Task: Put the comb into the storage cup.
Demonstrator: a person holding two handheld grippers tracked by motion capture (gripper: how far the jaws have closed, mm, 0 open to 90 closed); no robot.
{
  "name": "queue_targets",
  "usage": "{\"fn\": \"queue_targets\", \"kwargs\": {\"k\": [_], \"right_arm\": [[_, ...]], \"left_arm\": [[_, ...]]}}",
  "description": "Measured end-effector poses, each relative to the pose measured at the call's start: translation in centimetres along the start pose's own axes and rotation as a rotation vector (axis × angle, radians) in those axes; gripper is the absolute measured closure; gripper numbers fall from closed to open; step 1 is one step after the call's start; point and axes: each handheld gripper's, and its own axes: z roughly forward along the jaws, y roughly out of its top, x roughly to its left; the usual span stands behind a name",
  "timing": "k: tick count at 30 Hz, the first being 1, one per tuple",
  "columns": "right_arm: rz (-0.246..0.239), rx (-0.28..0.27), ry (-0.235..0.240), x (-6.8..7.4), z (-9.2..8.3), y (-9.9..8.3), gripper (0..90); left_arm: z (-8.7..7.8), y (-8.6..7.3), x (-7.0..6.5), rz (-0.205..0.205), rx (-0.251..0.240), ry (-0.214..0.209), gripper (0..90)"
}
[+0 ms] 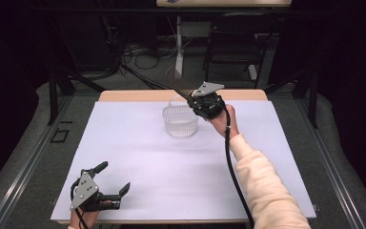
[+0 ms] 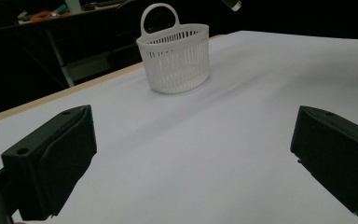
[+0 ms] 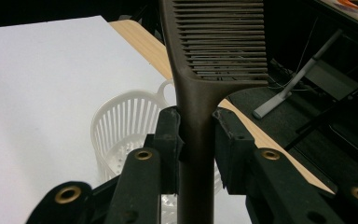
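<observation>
Tabletop (image 1: 138,181) under white sheet carries a white slatted basket (image 1: 180,120), apparently empty, near its far edge. Right gripper (image 1: 201,101) beside the basket clamps a dark comb (image 3: 200,84) by the handle. Left gripper (image 1: 113,181) jaws gape wide, empty.

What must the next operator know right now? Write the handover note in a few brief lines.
Right gripper: shut on the dark plastic comb by its handle, held above the white slotted plastic basket.
Left gripper: open, holding nothing, near the table's front left corner.
Basket: upright on the white table, toward the far edge.
Done: comb picked up.
Left: probably lower the comb into the basket and let go.
</observation>
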Motion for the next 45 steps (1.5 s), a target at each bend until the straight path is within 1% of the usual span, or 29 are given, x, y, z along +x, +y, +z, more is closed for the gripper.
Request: {"fn": "queue_targets", "kwargs": {"k": [12, 20, 31, 45], "right_arm": [[-0.019, -0.013, -0.006, 0.13, 0.30, 0.14, 72.3], [-0.028, -0.027, -0.006, 0.20, 0.45, 0.60, 72.3], [-0.032, -0.027, -0.004, 0.37, 0.70, 0.63, 72.3], [-0.049, -0.030, -0.007, 0.15, 0.71, 0.59, 72.3]], "left_arm": [[0.00, 0.00, 0.00, 0.000, -0.001, 0.000, 0.2], [-0.03, 0.00, 0.00, -0.001, -0.002, 0.000, 0.2], [-0.03, 0.00, 0.02, 0.000, -0.001, 0.000, 0.3], [-0.02, -0.02, 0.01, -0.002, -0.002, 0.001, 0.2]]}}
